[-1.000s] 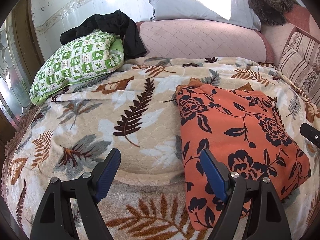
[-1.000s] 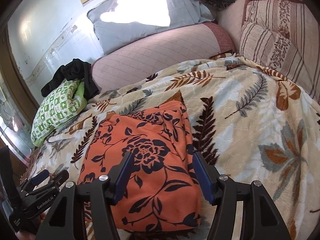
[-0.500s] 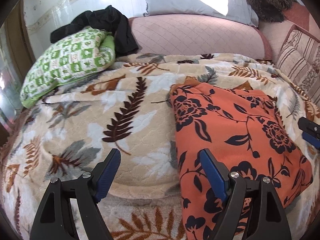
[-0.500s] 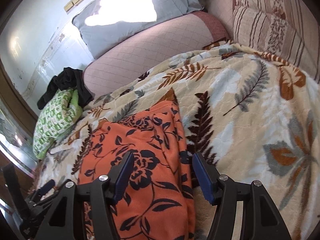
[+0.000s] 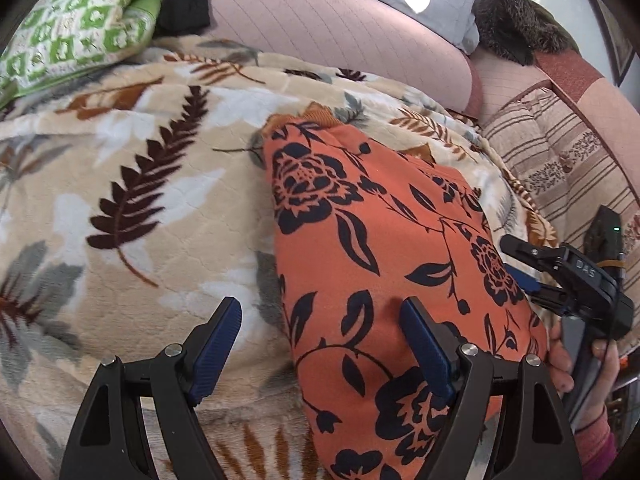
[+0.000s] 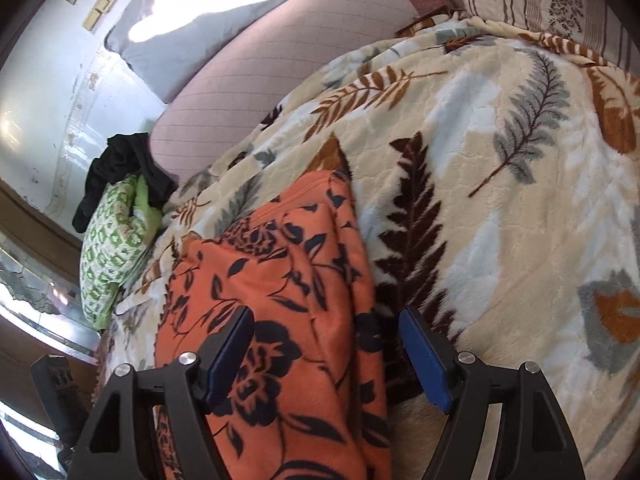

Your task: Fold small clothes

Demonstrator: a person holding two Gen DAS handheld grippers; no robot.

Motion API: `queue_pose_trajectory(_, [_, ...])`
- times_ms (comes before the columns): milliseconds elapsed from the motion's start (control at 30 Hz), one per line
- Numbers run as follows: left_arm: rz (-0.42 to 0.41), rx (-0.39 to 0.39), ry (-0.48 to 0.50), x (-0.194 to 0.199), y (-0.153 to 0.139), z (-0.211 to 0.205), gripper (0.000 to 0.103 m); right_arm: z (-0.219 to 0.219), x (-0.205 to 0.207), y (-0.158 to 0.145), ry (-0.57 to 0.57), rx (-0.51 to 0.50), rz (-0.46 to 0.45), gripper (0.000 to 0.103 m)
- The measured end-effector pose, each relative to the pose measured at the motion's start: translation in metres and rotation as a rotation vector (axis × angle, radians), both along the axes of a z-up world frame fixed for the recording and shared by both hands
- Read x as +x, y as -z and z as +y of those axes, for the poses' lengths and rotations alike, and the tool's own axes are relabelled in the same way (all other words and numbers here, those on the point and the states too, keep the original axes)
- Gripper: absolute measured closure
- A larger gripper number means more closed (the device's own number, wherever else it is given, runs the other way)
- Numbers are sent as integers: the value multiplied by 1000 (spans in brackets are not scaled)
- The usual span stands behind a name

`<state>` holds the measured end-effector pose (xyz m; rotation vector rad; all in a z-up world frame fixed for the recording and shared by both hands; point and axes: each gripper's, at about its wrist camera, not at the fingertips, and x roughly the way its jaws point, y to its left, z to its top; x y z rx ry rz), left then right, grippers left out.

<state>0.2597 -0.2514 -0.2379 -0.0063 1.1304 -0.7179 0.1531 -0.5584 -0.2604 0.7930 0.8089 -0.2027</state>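
An orange garment with black flowers (image 5: 384, 264) lies folded on the leaf-print blanket (image 5: 132, 200). My left gripper (image 5: 320, 348) is open, low over the garment's near left edge, one finger over the cloth and one over the blanket. My right gripper (image 6: 328, 352) is open over the garment's (image 6: 280, 300) near right edge. The right gripper also shows at the right in the left wrist view (image 5: 560, 276), held by a hand beside the garment.
A green patterned pillow (image 5: 76, 28) with a black cloth (image 6: 120, 168) on it lies at the far left. A pink quilted bolster (image 5: 340, 28) and grey pillow (image 6: 192, 36) line the back. Striped cushions (image 5: 560, 168) stand at the right.
Both grippers have moved forward and lower toward the garment's near edge. The right gripper now sits close against the garment's right side. Both stay open.
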Motion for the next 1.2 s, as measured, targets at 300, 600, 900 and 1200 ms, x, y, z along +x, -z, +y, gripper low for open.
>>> queue_pose_trajectory(300, [177,-137,17,7,16,4,21,-17,8,42,-113,434,-53,18])
queue_pose_trajectory(600, [225,-176,13,3,23,1,21,20,20,39,-200,349,-55,24])
queue_pose_trajectory(900, [115,-153,1,-9,6,2,46,49,9,3,-180,105,-95,57])
queue_pose_trajectory(1200, [-10,-166,-15,-26,-38,25,51,72,-11,-38,-190,6,-206,60])
